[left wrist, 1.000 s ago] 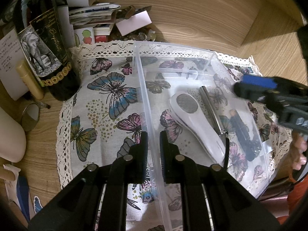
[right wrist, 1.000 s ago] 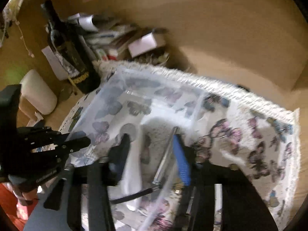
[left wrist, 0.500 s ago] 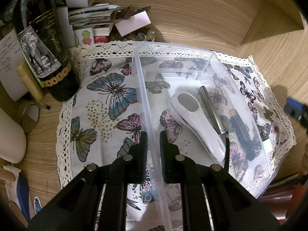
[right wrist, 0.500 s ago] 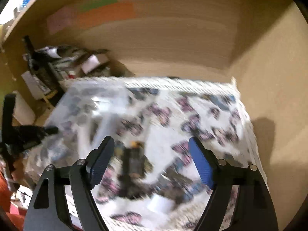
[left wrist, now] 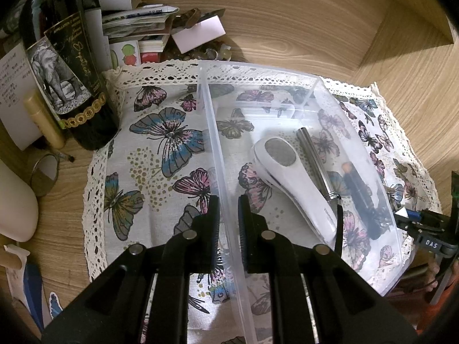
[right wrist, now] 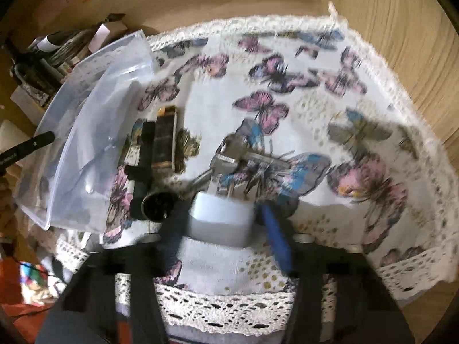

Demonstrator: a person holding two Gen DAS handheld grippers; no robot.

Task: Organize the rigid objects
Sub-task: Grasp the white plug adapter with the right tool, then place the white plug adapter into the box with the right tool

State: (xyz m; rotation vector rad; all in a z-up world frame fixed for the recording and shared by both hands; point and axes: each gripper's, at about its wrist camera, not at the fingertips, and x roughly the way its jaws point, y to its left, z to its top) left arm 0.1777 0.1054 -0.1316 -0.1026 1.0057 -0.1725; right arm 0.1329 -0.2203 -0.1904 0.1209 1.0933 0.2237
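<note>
Since a second ago the right gripper has swung away from over the clear plastic bin and dropped to the butterfly-print cloth on the bin's right side, where its jaws are now closing around a white plug adapter. That adapter is sitting between the black finger and the blue-padded finger; the picture is smeared, so I cannot tell whether the pads are already pressing on it. Just beyond the adapter a metal nail clipper is lying on the cloth, and to its left a dark lipstick tube with a gold end is resting beside a black stick-shaped item and a small round dark cap, all just outside the bin wall.

Meanwhile the left gripper is staying put, its two black fingers pinched together on the bin's near wall, which is running up between them. Inside the bin a white handheld device with a grey oval face is lying diagonally, a slim metal pen-like rod is lying alongside it, and a dark tube with an orange tip is sitting against the right-hand wall. A dark wine bottle with an elephant label is standing at the cloth's far left corner, next to a heap of papers.
</note>
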